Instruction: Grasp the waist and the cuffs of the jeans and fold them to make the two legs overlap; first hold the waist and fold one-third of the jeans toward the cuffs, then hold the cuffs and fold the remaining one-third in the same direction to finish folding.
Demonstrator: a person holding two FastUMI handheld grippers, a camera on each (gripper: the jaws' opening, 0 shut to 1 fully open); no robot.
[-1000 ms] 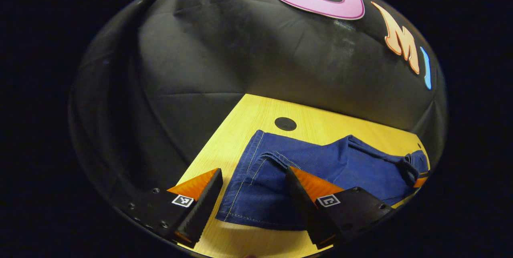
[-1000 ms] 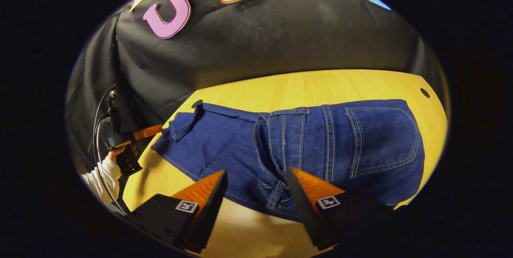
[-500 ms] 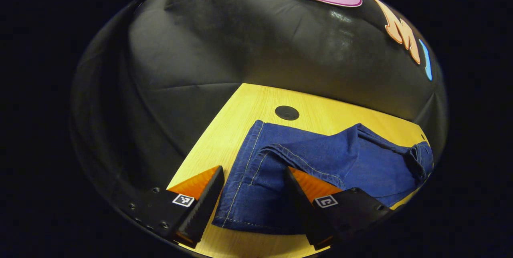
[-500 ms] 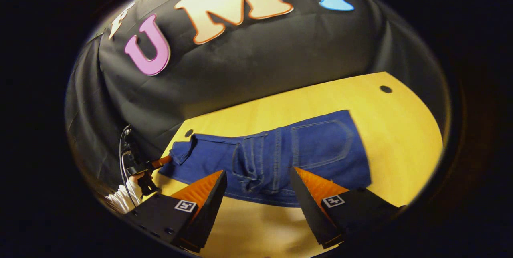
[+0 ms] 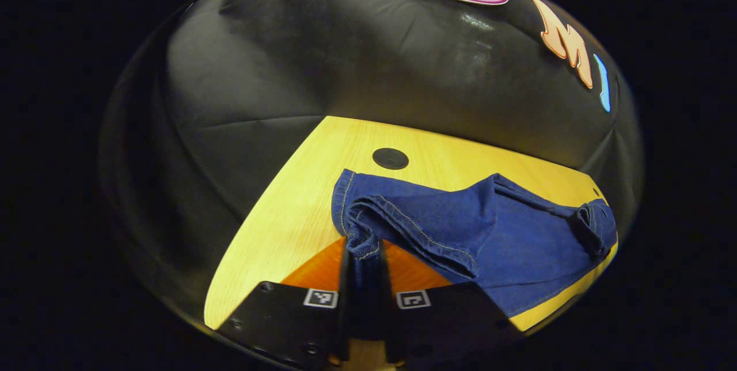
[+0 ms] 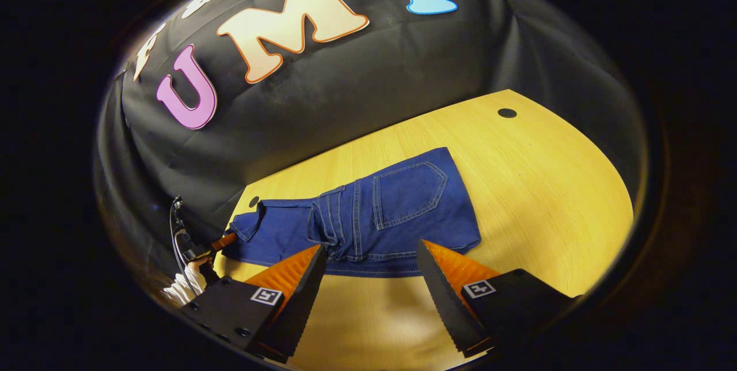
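Note:
Blue jeans [image 6: 374, 215] lie on the yellow wooden table [image 6: 547, 186], folded into a short stack with a back pocket facing up. In the left gripper view the jeans [image 5: 489, 233] spread to the right, and my left gripper [image 5: 364, 256] is shut on the stitched cuff edge, which bunches up between its orange fingers. My right gripper [image 6: 368, 279] stands open above the table, near the jeans' near edge, with nothing between its fingers. In the right gripper view, the left gripper [image 6: 221, 240] touches the jeans' left end, held by a hand in a white sleeve [image 6: 184, 287].
The black cloth wall [image 5: 345, 71] rises right behind the table. A round black hole [image 5: 390, 158] sits in the table by the cuffs, and another hole [image 6: 506, 112] lies at the far right. Bare tabletop stretches right of the jeans.
My left gripper has shut on the cuff edge, which now bunches between its fingers. My right gripper has drawn back and up from the jeans, staying open.

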